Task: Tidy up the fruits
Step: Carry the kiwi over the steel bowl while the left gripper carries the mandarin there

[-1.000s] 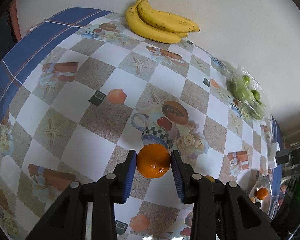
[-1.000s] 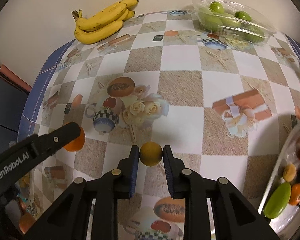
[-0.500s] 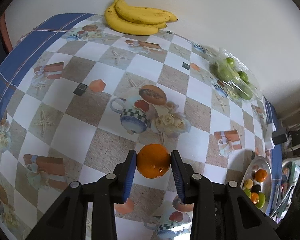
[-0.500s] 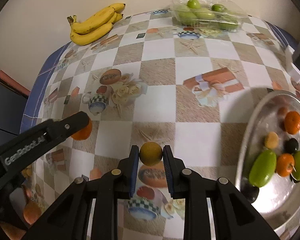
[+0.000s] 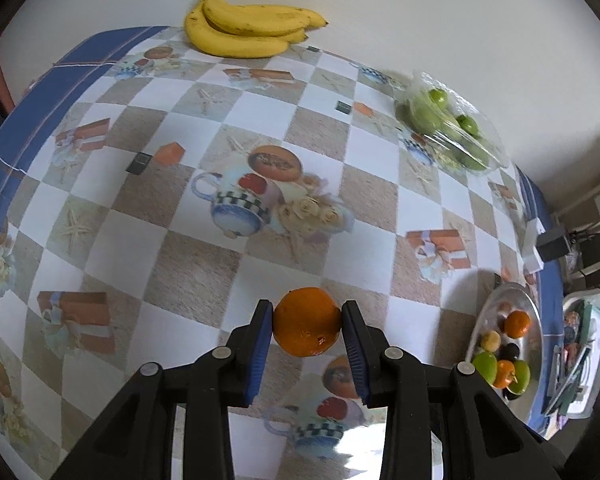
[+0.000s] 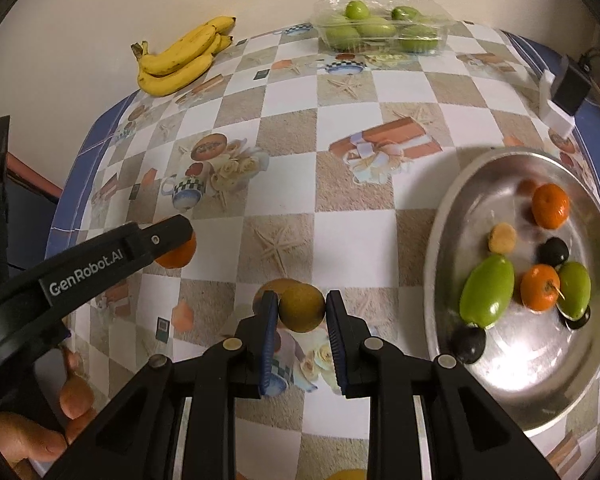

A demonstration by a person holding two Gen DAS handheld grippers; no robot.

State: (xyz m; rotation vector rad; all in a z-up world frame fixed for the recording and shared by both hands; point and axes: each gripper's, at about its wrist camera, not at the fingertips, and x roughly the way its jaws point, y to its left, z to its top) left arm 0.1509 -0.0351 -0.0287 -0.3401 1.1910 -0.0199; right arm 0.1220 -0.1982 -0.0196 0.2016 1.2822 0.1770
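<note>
My left gripper (image 5: 307,326) is shut on an orange (image 5: 307,321) and holds it above the checkered tablecloth; it also shows in the right wrist view (image 6: 176,254) at the left. My right gripper (image 6: 302,312) is shut on a small yellow-brown round fruit (image 6: 302,307), held above the cloth just left of a silver oval tray (image 6: 480,176). The tray holds several fruits: oranges, green oblong fruits, dark round ones and a small yellow one. In the left wrist view the tray (image 5: 534,312) lies at the right.
A banana bunch (image 5: 248,28) (image 6: 180,58) lies at the table's far edge by the wall. A clear plastic box of green fruit (image 6: 380,28) (image 5: 448,128) stands at the far right. A black and white box (image 6: 562,98) sits near the right edge.
Both grippers have moved right toward the silver tray with their fruits held. The tray has come much closer in both views.
</note>
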